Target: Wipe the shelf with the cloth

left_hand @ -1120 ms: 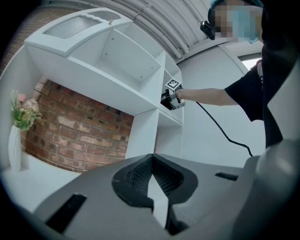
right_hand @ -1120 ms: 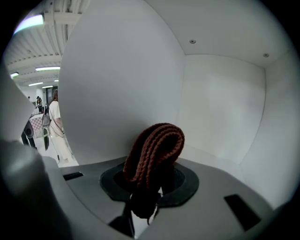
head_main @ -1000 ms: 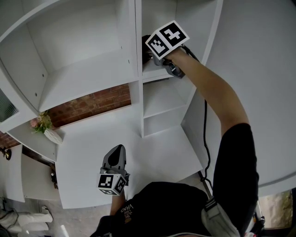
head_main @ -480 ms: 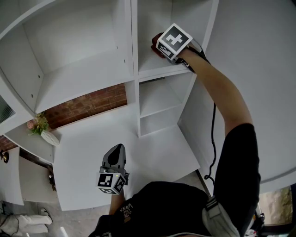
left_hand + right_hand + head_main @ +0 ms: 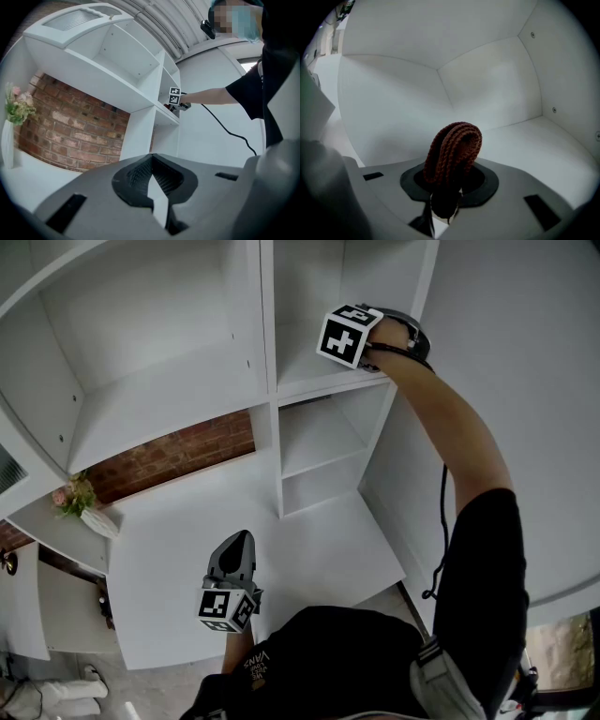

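Observation:
A folded red-brown knitted cloth [image 5: 454, 149] is clamped in my right gripper [image 5: 448, 190], which is shut on it. The cloth stands up just above the white floor of the shelf compartment [image 5: 534, 140]; whether it touches the board cannot be made out. In the head view only this gripper's marker cube [image 5: 349, 334] shows, at the front of the upper right compartment [image 5: 314, 381], and it hides the cloth. My left gripper [image 5: 238, 542] hangs low over the white desk, shut, with nothing between its fingers [image 5: 140, 180].
A wider white shelf bay [image 5: 159, 399] lies to the left, and two lower compartments [image 5: 319, 442] sit under the one in use. A brick wall [image 5: 178, 454] and a vase of flowers [image 5: 82, 500] stand at the left. A black cable [image 5: 441, 521] hangs beside the right arm.
My right gripper has slid to the right along the upper shelf, and its cube now covers the cloth in the head view. The left gripper has stayed where it was.

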`<state>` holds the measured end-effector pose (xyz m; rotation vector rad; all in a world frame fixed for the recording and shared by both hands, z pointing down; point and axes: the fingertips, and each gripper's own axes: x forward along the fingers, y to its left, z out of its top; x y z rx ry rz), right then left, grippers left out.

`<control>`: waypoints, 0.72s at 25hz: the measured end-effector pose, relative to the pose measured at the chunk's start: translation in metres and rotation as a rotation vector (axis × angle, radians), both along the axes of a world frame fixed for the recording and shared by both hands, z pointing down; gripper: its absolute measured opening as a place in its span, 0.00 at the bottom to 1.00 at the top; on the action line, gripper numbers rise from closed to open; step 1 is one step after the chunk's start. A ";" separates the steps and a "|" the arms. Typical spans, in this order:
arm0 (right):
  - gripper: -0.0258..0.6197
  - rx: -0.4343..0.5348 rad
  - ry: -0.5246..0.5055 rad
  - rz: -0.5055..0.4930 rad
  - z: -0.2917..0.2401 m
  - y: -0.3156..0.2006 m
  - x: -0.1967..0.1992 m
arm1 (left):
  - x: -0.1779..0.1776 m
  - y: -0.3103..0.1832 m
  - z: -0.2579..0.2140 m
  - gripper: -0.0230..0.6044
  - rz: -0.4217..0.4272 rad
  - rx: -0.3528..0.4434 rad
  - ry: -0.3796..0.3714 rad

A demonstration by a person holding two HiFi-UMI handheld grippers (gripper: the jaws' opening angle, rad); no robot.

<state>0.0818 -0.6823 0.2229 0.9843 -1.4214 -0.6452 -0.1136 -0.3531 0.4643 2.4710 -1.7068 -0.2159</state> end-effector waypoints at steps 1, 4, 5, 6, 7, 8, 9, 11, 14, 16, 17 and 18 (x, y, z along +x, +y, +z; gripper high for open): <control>0.18 0.003 0.014 0.009 0.000 -0.002 0.003 | -0.001 0.000 0.001 0.05 -0.001 -0.001 0.000; 0.18 0.008 0.023 0.020 0.000 -0.004 0.007 | -0.004 0.000 0.003 0.05 -0.006 -0.004 0.002; 0.18 0.009 0.018 0.018 0.000 -0.004 0.006 | -0.006 -0.001 0.003 0.05 -0.008 -0.005 0.003; 0.18 0.011 0.007 0.013 -0.002 -0.003 0.005 | -0.007 -0.001 0.003 0.05 -0.009 -0.004 0.004; 0.18 0.014 -0.012 0.005 -0.004 -0.002 0.003 | -0.007 -0.001 0.003 0.05 -0.009 -0.004 0.004; 0.18 0.018 -0.036 -0.004 -0.007 -0.001 0.000 | -0.007 -0.002 0.003 0.05 -0.007 -0.003 0.004; 0.18 0.022 -0.064 -0.015 -0.010 0.001 -0.002 | -0.006 -0.002 0.002 0.05 -0.004 -0.003 0.003; 0.18 0.026 -0.128 -0.041 -0.018 0.007 -0.009 | -0.004 -0.002 0.002 0.05 0.004 -0.002 0.003; 0.18 0.005 -0.276 -0.098 -0.031 0.021 -0.026 | -0.001 -0.003 0.001 0.05 0.022 -0.002 0.002; 0.18 -0.015 -0.367 -0.136 -0.037 0.033 -0.038 | 0.002 -0.004 0.000 0.05 0.035 -0.002 -0.002; 0.18 -0.022 -0.400 -0.157 -0.040 0.040 -0.045 | 0.004 -0.004 0.000 0.05 0.043 -0.001 -0.004; 0.18 -0.028 -0.431 -0.183 -0.044 0.049 -0.053 | 0.005 -0.004 0.000 0.05 0.050 0.000 -0.006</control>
